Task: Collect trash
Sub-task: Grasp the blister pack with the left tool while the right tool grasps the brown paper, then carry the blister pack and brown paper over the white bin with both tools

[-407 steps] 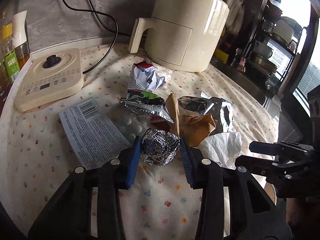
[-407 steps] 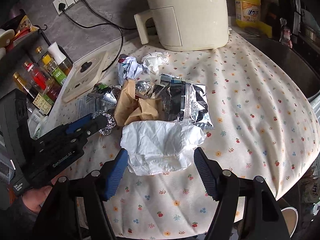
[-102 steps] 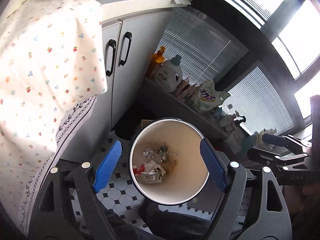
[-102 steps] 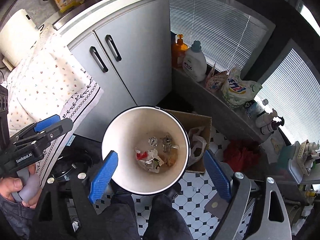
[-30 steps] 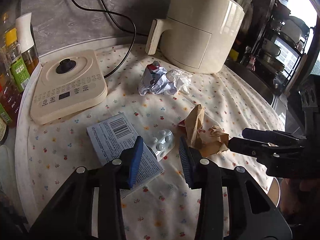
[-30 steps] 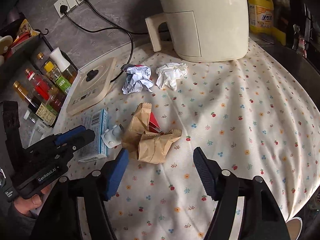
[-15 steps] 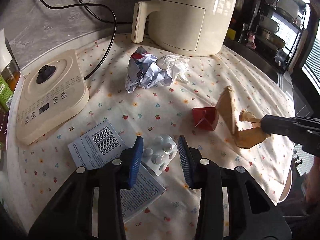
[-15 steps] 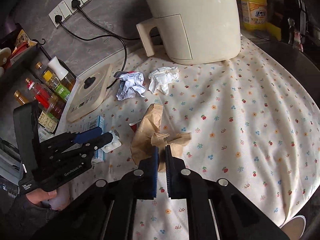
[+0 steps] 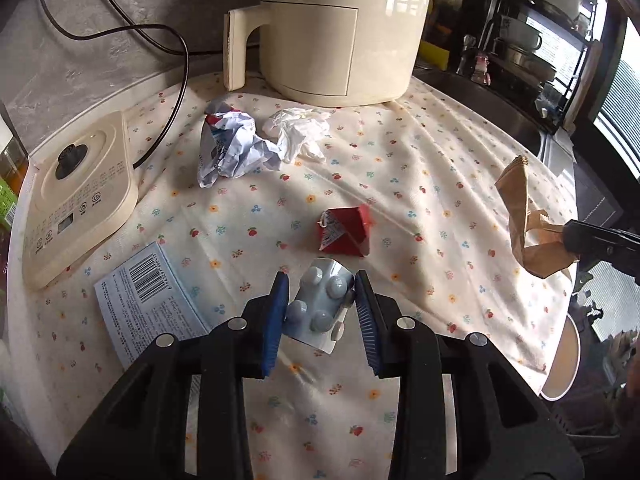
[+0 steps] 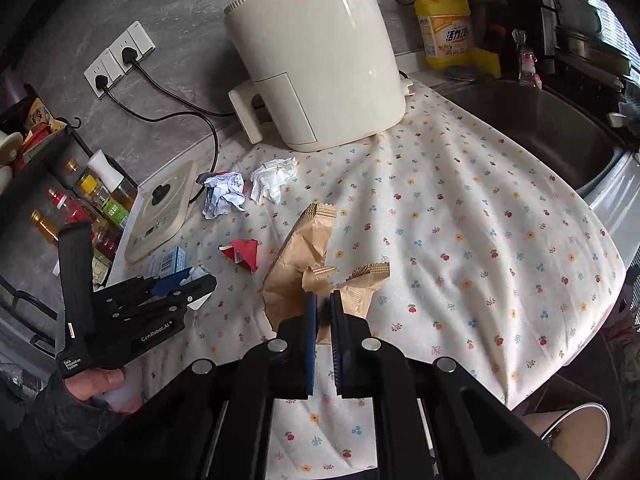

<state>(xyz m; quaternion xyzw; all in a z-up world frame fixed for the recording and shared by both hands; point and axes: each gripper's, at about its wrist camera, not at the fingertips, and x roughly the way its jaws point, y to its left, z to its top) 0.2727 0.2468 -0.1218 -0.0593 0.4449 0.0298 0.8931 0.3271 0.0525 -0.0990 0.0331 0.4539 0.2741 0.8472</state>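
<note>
The left gripper (image 9: 320,304) has its blue jaws clamped on a pale blister pack (image 9: 320,306), lifted just above the flowered tablecloth (image 9: 420,168). The right gripper (image 10: 323,312) pinches a crumpled brown paper bag (image 10: 304,264) off the cloth. A red folded wrapper (image 9: 346,232) and 2 crumpled paper balls (image 9: 236,148) lie on the cloth.

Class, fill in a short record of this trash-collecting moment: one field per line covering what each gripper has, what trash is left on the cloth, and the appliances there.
left gripper: jaws shut on blister pack, lifted off the cloth
right gripper: jaws shut on brown paper bag, lifted off the cloth
trash on cloth: red wrapper; crumpled printed paper; white tissue; blue leaflet
appliances: cream air fryer; flat cream cooker
surface: floral tablecloth
</note>
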